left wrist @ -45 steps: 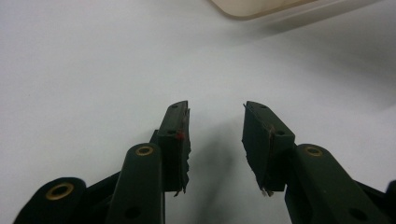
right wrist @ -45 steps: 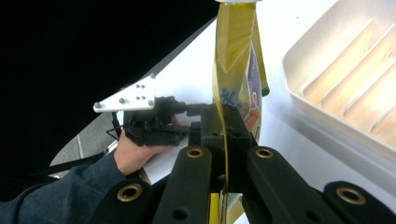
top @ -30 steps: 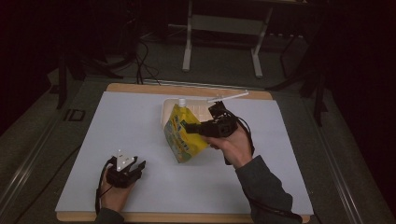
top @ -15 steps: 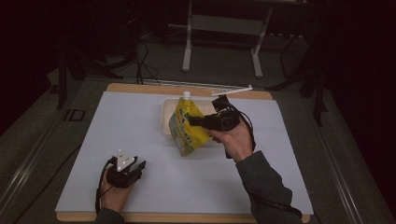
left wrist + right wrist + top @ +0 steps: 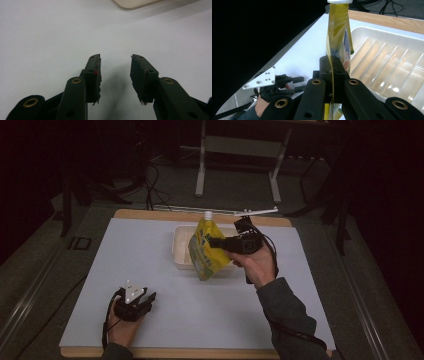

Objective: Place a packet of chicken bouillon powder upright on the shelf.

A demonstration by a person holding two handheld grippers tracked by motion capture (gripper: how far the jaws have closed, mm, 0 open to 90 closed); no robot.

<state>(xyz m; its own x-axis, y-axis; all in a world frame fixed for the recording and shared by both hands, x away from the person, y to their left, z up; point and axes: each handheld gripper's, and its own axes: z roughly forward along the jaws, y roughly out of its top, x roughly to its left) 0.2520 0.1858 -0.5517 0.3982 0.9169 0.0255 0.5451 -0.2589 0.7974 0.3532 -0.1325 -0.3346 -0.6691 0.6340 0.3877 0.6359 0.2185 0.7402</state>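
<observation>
A yellow spouted pouch (image 5: 205, 250) with a white cap hangs upright in the air, just in front of a white ribbed tray (image 5: 181, 249). My right gripper (image 5: 214, 243) is shut on the pouch's edge; in the right gripper view the jaws pinch the thin yellow pouch (image 5: 337, 35) with the tray (image 5: 387, 75) behind it. My left gripper (image 5: 147, 301) rests low on the white mat near the front left, open with nothing between its jaws (image 5: 115, 72).
The white mat (image 5: 150, 250) covers a wooden tabletop. A white rod (image 5: 250, 212) lies along the far edge. Metal stand legs (image 5: 200, 170) and cables sit on the dark floor beyond. A corner of the tray (image 5: 132, 3) lies ahead of the left gripper.
My right gripper has lifted the pouch and carried it slightly to the right, turning it more upright. The left gripper has stayed put.
</observation>
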